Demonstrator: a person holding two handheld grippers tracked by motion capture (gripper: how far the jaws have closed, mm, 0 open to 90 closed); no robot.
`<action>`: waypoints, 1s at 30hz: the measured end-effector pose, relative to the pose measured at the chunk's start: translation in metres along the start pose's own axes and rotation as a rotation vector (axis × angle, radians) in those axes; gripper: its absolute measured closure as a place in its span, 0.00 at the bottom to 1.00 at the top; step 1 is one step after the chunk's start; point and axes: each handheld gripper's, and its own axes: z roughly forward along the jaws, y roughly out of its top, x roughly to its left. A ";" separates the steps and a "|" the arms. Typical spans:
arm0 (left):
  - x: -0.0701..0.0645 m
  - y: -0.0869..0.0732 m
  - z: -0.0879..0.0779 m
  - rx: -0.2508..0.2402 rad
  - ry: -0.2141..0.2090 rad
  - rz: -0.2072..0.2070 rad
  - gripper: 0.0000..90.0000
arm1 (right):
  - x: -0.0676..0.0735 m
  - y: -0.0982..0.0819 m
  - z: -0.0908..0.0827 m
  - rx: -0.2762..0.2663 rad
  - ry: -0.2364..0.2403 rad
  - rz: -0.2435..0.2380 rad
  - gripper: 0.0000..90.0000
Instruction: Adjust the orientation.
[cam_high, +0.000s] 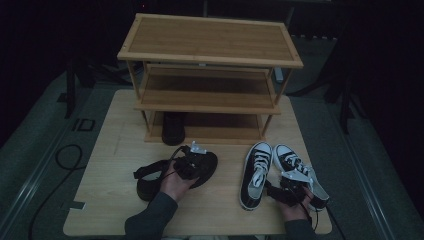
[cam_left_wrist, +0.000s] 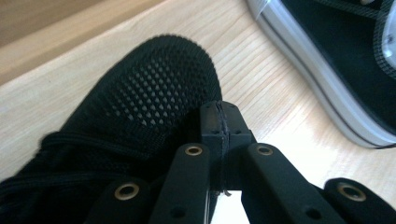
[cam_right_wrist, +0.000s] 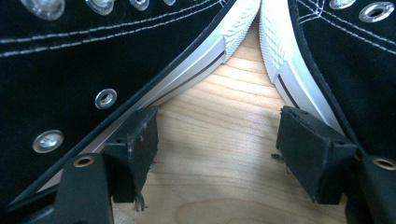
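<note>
My left tool (cam_left_wrist: 220, 122) has its two black pads pressed together with no gap; a thin dark edge seems pinched between them, but I cannot tell whether it belongs to the black mesh shoe (cam_left_wrist: 140, 116) that lies touching the tool on its left. My right tool (cam_right_wrist: 217, 156) stands wide apart, holding nothing, its tips resting low over bare counter (cam_right_wrist: 210, 140) in the wedge between the two black-and-white sneakers, the left sneaker (cam_right_wrist: 93, 60) just beside one pad and the right sneaker (cam_right_wrist: 345, 51) just beside the other. The left tool's own view shows the mesh toe's dotted weave close up, with a sneaker's white sole beyond to the right. From the high view, I see what neither close view gives: the wooden shoe rack (cam_high: 210, 75) beyond both tools, with another dark shoe (cam_high: 173, 127) on its lowest shelf. There the mesh shoe (cam_high: 207, 165) lies under my left tool (cam_high: 192, 162), its long axis slanting, toe pointing away toward the rack and rightward. The sneakers' toes point toward the rack, heels near my right tool (cam_high: 290, 190).
</note>
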 end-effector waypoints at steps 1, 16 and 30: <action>0.001 0.001 -0.007 -0.015 -0.015 0.000 1.00 | 0.000 0.000 0.000 0.000 0.000 0.000 0.32; 0.052 -0.001 -0.106 -0.122 0.084 0.016 1.00 | 0.000 0.000 0.000 -0.001 -0.001 -0.001 0.32; 0.113 -0.051 -0.119 -0.100 0.136 -0.057 1.00 | 0.000 0.000 0.000 0.000 0.000 -0.001 0.32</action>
